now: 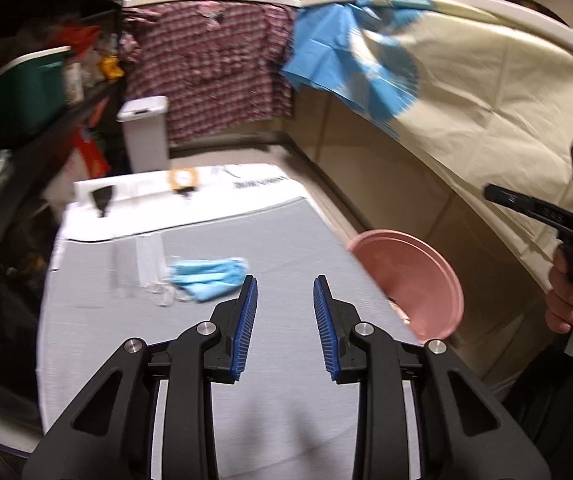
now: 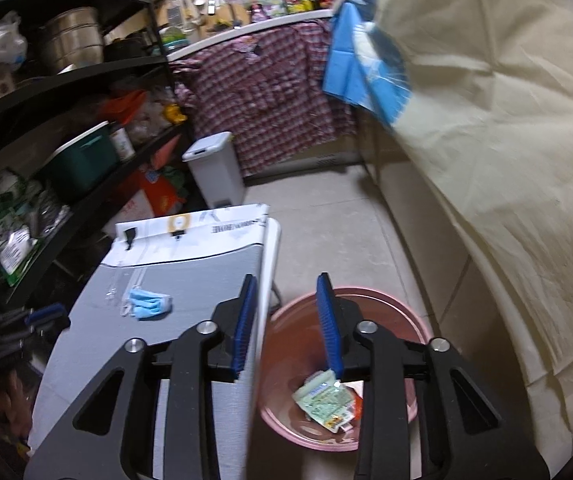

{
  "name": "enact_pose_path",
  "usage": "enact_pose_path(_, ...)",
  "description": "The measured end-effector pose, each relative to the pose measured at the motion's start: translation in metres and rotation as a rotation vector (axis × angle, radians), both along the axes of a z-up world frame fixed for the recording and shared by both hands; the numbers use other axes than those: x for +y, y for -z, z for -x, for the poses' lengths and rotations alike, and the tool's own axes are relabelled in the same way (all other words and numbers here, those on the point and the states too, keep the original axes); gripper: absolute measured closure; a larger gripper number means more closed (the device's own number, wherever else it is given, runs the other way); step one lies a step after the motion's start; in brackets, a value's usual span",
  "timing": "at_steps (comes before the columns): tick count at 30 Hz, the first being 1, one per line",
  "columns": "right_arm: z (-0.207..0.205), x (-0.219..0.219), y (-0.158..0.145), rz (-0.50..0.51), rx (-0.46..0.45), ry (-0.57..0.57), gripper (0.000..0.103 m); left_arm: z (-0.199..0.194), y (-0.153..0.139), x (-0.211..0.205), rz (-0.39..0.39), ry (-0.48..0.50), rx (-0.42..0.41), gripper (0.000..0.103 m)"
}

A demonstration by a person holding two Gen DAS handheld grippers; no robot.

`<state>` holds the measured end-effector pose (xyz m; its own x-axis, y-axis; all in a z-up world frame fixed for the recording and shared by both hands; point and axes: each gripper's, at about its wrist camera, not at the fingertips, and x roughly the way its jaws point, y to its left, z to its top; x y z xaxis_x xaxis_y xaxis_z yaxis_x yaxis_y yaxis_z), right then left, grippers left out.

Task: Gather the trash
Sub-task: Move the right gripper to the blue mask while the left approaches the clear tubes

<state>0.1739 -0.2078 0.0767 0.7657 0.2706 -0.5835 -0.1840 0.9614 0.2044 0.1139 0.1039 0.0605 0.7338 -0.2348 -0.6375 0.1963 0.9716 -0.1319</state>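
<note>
Left wrist view: the left gripper [image 1: 285,286] is hanging over the grey table [image 1: 286,248] with its jaws standing apart and nothing between the blue pads [image 1: 246,328]. A blue face mask [image 1: 206,276] is lying flat on the table, just ahead and to the left of the left pad, beside some clear plastic strips [image 1: 148,264]. The open jaws are pointing roughly toward that mask, which suggests it is the next item to collect. A pink basin [image 1: 418,280] is sitting below the table's right edge, placed where trash can be dropped straight off the side. The right gripper [image 1: 558,220] is showing at the right border in the person's hand [image 1: 570,296].

Right wrist view: the right gripper [image 2: 284,284] is hovering above the pink basin [image 2: 286,336], jaws parted and empty. Crumpled wrappers [image 2: 326,400] are lying at the bottom of the basin, so part of the trash appears already collected. The face mask [image 2: 148,304] is resting on the grey table [image 2: 206,280], well apart from this gripper. The left gripper [image 2: 26,332] is blurred at the left border. A lidded grey bin [image 2: 214,168] is standing on the floor beyond the table, unused here.
</note>
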Motion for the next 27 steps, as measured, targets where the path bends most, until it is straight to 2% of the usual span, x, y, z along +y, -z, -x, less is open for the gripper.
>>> enact_pose_path(4,-0.001,0.027,-0.001,0.013,-0.016,-0.068,0.084,-0.002,0.002,0.044,0.022,-0.096,-0.008,0.078)
enact_pose_path(14,-0.026,0.102,0.026,0.033,0.013,-0.234,0.089,-0.024,0.026,0.119,0.052,-0.266,-0.006,0.089)
enact_pose_path(20,-0.046,0.138,0.045,0.033,0.029,-0.294,0.09,-0.038,0.044,0.136,0.041,-0.297,0.014,0.091)
enact_pose_path(27,-0.071,0.165,0.069,0.032,0.055,-0.342,0.089,-0.053,0.064,0.143,0.038,-0.289,0.029,0.092)
